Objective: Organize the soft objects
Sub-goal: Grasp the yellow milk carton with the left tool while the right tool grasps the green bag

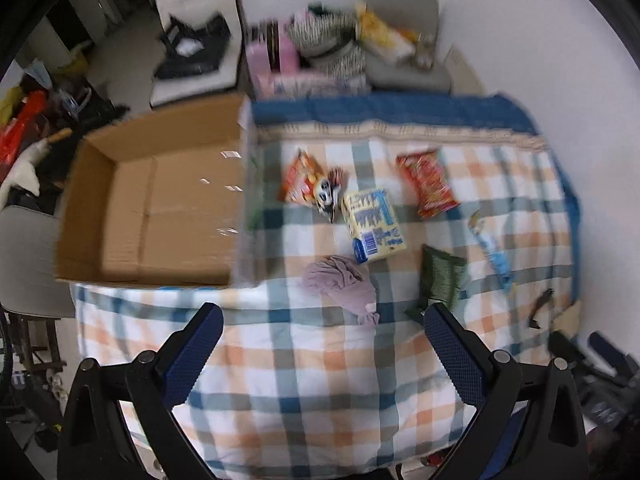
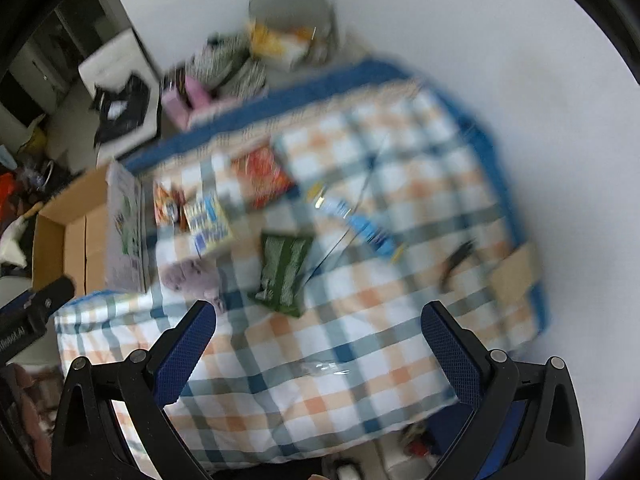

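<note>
**Mia:** What is closest?

**Ben:** The two grippers. The left gripper has its blue fingers spread wide apart, and nothing is between them. The right gripper is wide open too, and it holds nothing. Both hang above the near edge of the table, over the checked cloth.

**Mia:** What comes next on the cloth?

**Ben:** A purple soft toy lies in a crumpled heap, just past the left fingers, near the middle of the table. Beside it, toward the right edge, lies a dark green packet. In the right camera the green packet sits just past the open fingers, and the purple toy is near the left fingertip.

**Mia:** And farther on?

**Ben:** A yellow and blue box lies just behind the purple toy. Behind that is an orange snack bag, and a small black and white thing rests against it. It is too blurry to name. A red snack bag lies toward the far right. A blue packet lies near the right edge.

**Mia:** Where is the big box?

**Ben:** The open cardboard box sits at the left edge of the table. Nothing shows inside it.

**Mia:** And past the table?

**Ben:** A grey chair with bags piled on it stands by the white wall.
</note>
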